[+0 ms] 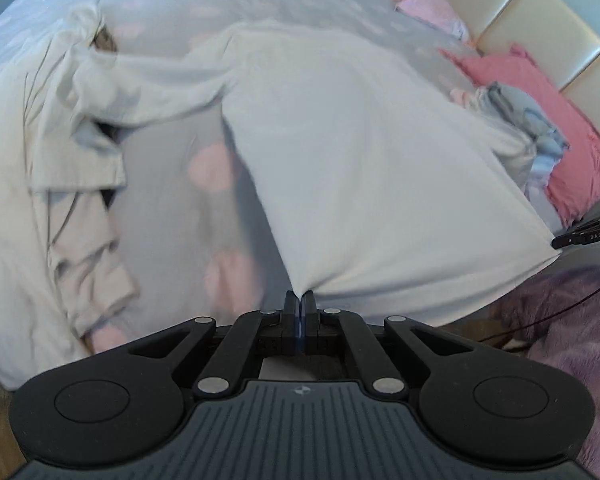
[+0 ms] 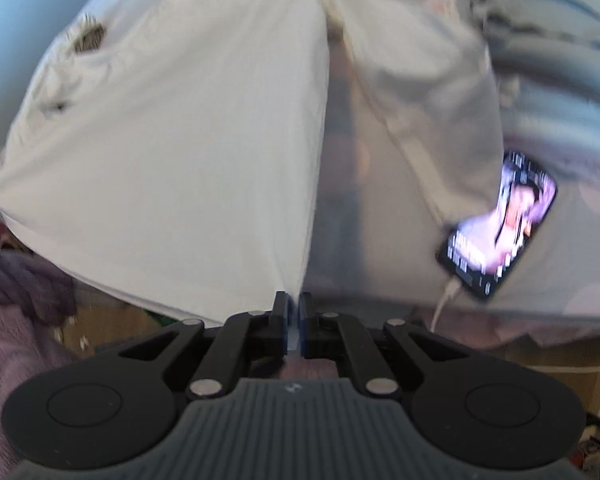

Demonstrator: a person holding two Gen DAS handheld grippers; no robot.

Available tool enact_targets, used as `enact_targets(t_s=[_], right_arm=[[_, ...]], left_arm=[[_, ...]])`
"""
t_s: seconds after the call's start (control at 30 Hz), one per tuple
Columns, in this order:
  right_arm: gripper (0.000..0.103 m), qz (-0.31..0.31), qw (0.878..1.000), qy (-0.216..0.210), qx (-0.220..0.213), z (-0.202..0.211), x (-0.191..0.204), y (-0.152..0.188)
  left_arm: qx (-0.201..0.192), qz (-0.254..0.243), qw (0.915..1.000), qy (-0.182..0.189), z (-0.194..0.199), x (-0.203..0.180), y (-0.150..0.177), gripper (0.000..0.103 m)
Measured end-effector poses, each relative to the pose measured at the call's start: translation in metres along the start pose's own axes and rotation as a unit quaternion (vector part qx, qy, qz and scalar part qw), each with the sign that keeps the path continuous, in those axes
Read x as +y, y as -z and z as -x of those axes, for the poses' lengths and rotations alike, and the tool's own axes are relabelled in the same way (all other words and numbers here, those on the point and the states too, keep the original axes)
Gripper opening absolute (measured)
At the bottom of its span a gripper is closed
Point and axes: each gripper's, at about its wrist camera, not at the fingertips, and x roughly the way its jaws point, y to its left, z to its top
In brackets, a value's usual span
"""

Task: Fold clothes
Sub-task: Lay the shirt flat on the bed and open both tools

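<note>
Stretching between the two grippers, a white garment [image 1: 352,160] is held taut by its near hem above the bed [image 1: 172,184]. The left gripper [image 1: 300,300] is seen closed on one hem corner, with the cloth pinched between its fingers. The right gripper [image 2: 293,302] is clamped on the other corner; in the left wrist view its tip [image 1: 580,234] is seen at the far right edge, touching the cloth. The garment's body [image 2: 180,140] is lifted and fanned out from both pinch points, while its far part lies on the bed. One sleeve [image 1: 152,84] is extended to the left, reaching onto a beige garment [image 1: 40,168] that lies crumpled along the bed's left side. The sheet is noted as grey with pink spots. A pink pillow [image 1: 540,120] is set against the padded headboard [image 1: 540,12], and a small grey-blue cloth pile [image 1: 532,120] rests just beside it. In the right wrist view a phone [image 2: 500,228] with a lit screen lies on the bed to the right of the garment, with a white cable [image 2: 444,300] plugged into its near end. Purple fleece [image 1: 572,320] is visible at the near edge in both views. Both views are partly blurred.
</note>
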Motion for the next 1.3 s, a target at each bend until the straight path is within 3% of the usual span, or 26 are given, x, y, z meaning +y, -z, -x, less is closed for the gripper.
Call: enact_targets(t_s=[0.23, 0.47, 0.57, 0.67, 0.77, 0.9, 1.03, 1.3], right_arm=[[0.005, 0.030, 0.997, 0.029, 0.069, -0.061, 0.012, 0.015], [0.006, 0.050, 0.993, 0.051, 0.095, -0.079, 0.016, 0.014], [0.012, 0.054, 0.992, 0.054, 0.103, -0.082, 0.016, 0.013], [0.014, 0.054, 0.992, 0.054, 0.098, -0.079, 0.016, 0.010], [0.022, 0.052, 0.995, 0.061, 0.064, -0.064, 0.014, 0.000], [0.022, 0.040, 0.996, 0.079, 0.006, -0.045, 0.003, -0.020], [0.023, 0.017, 0.990, 0.121, -0.071, -0.019, -0.013, -0.043], [0.041, -0.032, 0.962, 0.200, -0.186, 0.015, -0.049, -0.092]], left_arm=[[0.117, -0.023, 0.9927, -0.018, -0.048, -0.002, 0.010, 0.000], [0.225, -0.045, 0.9724, -0.045, -0.098, -0.002, 0.015, 0.000], [0.237, -0.044, 0.9698, -0.037, -0.099, -0.001, 0.015, 0.003], [0.205, -0.038, 0.9776, -0.026, -0.087, 0.001, 0.003, 0.017], [0.145, -0.029, 0.9888, -0.015, -0.069, 0.002, -0.019, 0.020], [0.067, -0.028, 0.9973, -0.012, -0.051, -0.010, -0.057, 0.021], [0.010, -0.027, 0.9996, -0.007, -0.044, -0.025, -0.091, 0.027], [-0.051, -0.069, 0.9962, -0.014, -0.068, -0.075, -0.132, 0.030]])
